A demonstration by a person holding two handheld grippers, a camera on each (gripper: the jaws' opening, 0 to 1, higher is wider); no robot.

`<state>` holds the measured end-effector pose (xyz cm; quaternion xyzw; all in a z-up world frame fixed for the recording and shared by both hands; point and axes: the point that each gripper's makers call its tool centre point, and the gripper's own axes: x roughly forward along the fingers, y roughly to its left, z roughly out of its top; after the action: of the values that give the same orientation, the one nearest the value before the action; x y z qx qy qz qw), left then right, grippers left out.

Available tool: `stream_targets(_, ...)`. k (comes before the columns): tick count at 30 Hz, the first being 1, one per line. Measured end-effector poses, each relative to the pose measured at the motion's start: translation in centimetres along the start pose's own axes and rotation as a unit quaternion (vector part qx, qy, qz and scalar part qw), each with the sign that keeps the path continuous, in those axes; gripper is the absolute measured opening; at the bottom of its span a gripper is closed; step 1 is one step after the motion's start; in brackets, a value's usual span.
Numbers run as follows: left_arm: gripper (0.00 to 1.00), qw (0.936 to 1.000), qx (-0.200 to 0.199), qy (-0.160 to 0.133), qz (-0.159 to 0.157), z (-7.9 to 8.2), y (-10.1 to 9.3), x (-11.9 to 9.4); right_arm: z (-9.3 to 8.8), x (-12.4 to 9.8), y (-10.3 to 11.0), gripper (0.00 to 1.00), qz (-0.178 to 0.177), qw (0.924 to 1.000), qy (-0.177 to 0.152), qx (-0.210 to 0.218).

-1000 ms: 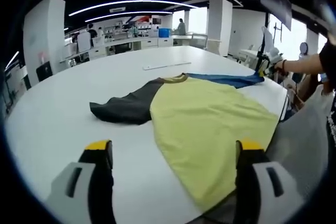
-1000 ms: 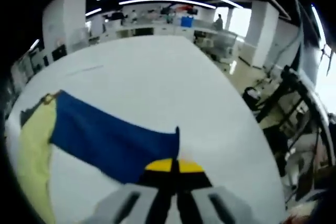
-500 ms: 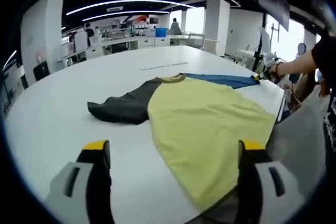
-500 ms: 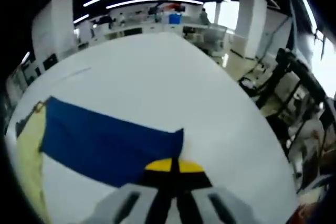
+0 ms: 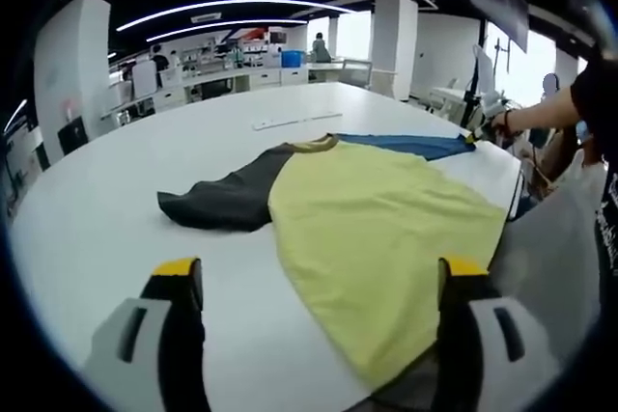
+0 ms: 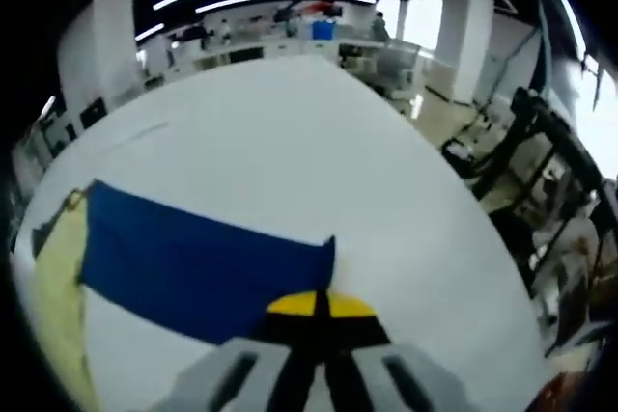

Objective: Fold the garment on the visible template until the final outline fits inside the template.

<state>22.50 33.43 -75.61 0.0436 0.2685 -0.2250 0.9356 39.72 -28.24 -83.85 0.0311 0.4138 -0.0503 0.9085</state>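
Right tongs gripped the garment's blue sleeve; left tongs stood wide over the counter.

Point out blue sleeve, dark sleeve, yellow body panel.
blue sleeve [image 6: 193, 262], right gripper view, middle of the sleeve's flat blue fabric.
dark sleeve [image 5: 227, 202], left gripper view, centre of the grey sleeve.
yellow body panel [image 5: 377, 229], left gripper view, middle of the yellow front.

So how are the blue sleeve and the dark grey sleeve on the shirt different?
The blue sleeve is stretched out flat and straight; the dark grey sleeve lies looser, with a rumpled end. The right hand-held gripper is shut on the blue sleeve's end; nothing holds the dark grey sleeve. Both join the same yellow body and lie on the white table.
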Motion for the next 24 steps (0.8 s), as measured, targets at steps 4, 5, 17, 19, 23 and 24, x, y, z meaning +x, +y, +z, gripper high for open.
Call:
stream_targets(4, 0.99, 0.9999, 0.011, 0.003, -0.006, 0.0, -0.1, 0.0, 0.2, -0.6, 0.5, 0.00, 0.010, 0.9999, -0.005, 0.011)
stream_targets(5, 0.99, 0.9999, 0.012, 0.004, -0.007, 0.0, -0.2, 0.0, 0.2, -0.7, 0.6, 0.00, 0.011, 0.9998, -0.005, 0.012)
stream_targets(17, 0.99, 0.9999, 0.010, -0.004, -0.011, 0.4, -0.2, -0.3, 1.3, -2.1, 3.7, 0.00, 0.047, 0.9984, -0.016, 0.026)
stream_targets(19, 0.99, 0.9999, 0.008, -0.006, -0.010, 0.5, -0.1, -0.5, 1.5, -2.3, 4.2, 0.00, 0.049, 0.9984, -0.015, 0.023)
stream_targets(23, 0.99, 0.9999, 0.003, -0.008, -0.009, 0.4, 0.2, -0.8, 2.0, -2.6, 5.5, 0.00, 0.060, 0.9979, -0.011, 0.023)
stream_targets(24, 0.99, 0.9999, 0.003, -0.007, -0.009, 0.3, 0.3, -0.8, 2.2, -2.7, 6.0, 0.00, 0.063, 0.9976, -0.011, 0.023)
